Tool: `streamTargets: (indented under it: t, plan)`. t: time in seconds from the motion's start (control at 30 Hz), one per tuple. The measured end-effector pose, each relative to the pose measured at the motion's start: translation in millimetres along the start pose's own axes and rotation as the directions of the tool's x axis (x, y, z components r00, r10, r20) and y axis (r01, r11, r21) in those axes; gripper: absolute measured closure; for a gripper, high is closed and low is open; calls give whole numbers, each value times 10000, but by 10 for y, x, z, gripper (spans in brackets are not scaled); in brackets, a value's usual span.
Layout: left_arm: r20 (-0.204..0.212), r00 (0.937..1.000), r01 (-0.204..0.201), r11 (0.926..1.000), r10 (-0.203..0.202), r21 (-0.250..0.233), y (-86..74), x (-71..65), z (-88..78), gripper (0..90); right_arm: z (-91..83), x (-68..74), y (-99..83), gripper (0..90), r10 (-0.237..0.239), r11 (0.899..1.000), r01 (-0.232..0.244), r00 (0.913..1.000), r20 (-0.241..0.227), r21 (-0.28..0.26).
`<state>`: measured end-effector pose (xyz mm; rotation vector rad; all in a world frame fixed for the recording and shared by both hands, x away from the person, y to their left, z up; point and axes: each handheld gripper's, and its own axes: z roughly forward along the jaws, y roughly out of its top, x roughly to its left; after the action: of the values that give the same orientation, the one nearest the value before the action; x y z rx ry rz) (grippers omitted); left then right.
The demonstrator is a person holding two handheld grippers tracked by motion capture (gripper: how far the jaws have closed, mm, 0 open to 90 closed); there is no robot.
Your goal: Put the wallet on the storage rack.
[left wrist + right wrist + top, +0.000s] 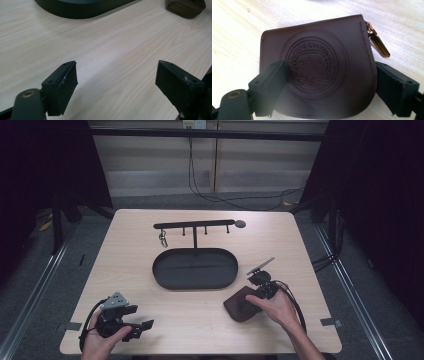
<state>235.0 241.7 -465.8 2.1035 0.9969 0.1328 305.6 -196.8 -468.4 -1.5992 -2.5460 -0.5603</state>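
Brown embossed leather pouch [318, 67], rounded, between right claw [329, 87] pads, spread wide; left claw [116, 87] open.

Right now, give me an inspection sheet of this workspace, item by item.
Surface: pale wooden table, bare around the items.
Job's things: brown leather coin pouch with embossed round emblem and gold zipper pull, lying flat between the jaws.
Clutter: black oval tray with hook rail; a metal clasp hangs from it.
Grippers: left gripper open over bare wood; right gripper open, straddling the pouch.
Cables: black cable on the floor behind.
Surroundings: dark curtains, grey floor.
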Motion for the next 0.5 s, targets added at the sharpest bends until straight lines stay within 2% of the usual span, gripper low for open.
streamTargets:
  t: [0.17,0.3,0.4,0.5]
  plan:
    - [-44,10000,10,10000,-10,25,-3,6,8,177,16,0,2,148,47,10000,-48,10000,29,86]
    - [-58,10000,50,10000,-50,-2,2,11,7,177,25,-24,11,151,192,9996,-187,9996,-219,222]
    - [-160,9999,-25,10000,26,63,0,7,8,177,23,-38,13,165,63,9998,-57,9996,-280,197]
    - [-92,10000,8,10000,-7,55,-3,7,4,177,12,-41,11,179,106,9998,-100,9995,-301,185]
